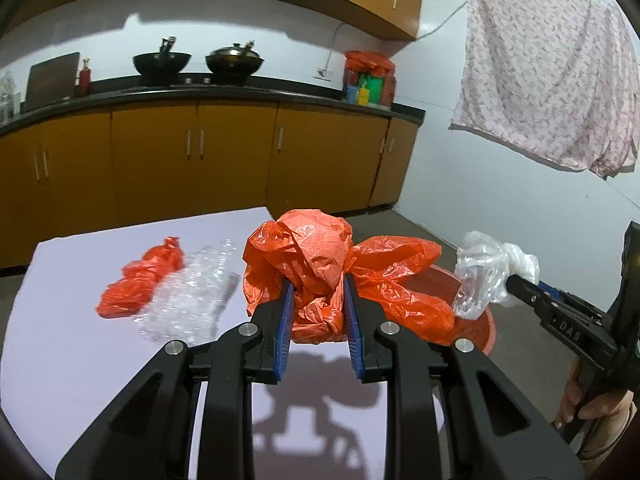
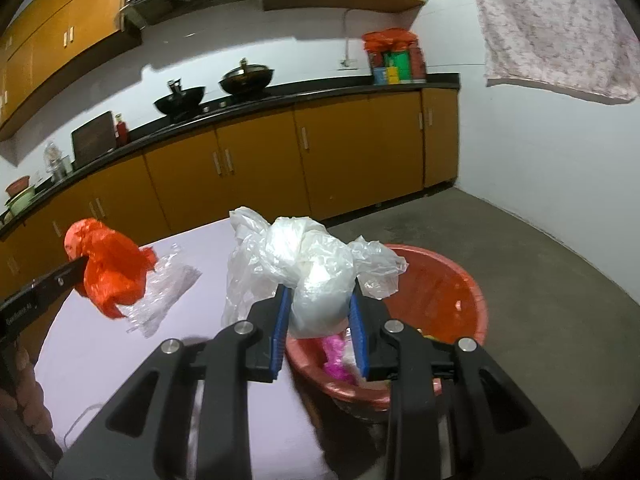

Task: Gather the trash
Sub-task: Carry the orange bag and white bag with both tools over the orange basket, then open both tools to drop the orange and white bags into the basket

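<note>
Left gripper clenched on orange bag, right gripper on white bag, basin at 4 o'clock w/ some trash in. Left on bench: red wad, clear wrap.

Dim indoor light from above and behind casts a gripper-shaped shadow on the pale lilac tabletop. Fisheye bending curves the edges; corners vignette black.

Both sets of tongs are being shown as matte black plastic frames with angular cut-out arms. Ribbed blue pads are being carried on the inner faces of the left tongs and the right tongs. Round silver screws are being displayed at the pivots, and raised lettering is being seen along one side.
</note>
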Tool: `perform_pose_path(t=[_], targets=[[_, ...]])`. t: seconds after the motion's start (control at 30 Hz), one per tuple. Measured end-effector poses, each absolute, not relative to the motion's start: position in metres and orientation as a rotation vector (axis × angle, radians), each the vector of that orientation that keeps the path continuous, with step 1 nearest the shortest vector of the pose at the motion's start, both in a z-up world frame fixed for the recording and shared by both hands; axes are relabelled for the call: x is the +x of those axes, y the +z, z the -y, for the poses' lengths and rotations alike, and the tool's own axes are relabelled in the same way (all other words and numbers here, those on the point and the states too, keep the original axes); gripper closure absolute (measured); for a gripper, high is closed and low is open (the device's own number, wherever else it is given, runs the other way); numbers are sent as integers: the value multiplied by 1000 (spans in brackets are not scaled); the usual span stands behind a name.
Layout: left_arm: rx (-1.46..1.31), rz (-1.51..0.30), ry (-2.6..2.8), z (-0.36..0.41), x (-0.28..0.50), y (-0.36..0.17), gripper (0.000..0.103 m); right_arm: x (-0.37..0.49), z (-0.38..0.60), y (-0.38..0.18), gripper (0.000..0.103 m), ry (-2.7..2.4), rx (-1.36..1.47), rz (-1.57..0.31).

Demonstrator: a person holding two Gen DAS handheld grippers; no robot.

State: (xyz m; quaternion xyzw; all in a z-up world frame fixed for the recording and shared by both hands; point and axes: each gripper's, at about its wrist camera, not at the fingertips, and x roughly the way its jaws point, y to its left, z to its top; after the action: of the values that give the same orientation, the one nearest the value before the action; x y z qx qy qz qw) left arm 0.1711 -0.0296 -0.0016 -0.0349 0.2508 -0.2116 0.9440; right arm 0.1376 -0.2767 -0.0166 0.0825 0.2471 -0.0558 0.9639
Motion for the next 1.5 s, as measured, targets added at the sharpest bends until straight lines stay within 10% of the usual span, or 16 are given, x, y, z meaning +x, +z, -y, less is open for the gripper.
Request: perform_pose_path(t=[1.5], targets=[[46, -654, -618, 185, 236, -59, 77, 174, 374, -53, 75, -320, 297, -488]])
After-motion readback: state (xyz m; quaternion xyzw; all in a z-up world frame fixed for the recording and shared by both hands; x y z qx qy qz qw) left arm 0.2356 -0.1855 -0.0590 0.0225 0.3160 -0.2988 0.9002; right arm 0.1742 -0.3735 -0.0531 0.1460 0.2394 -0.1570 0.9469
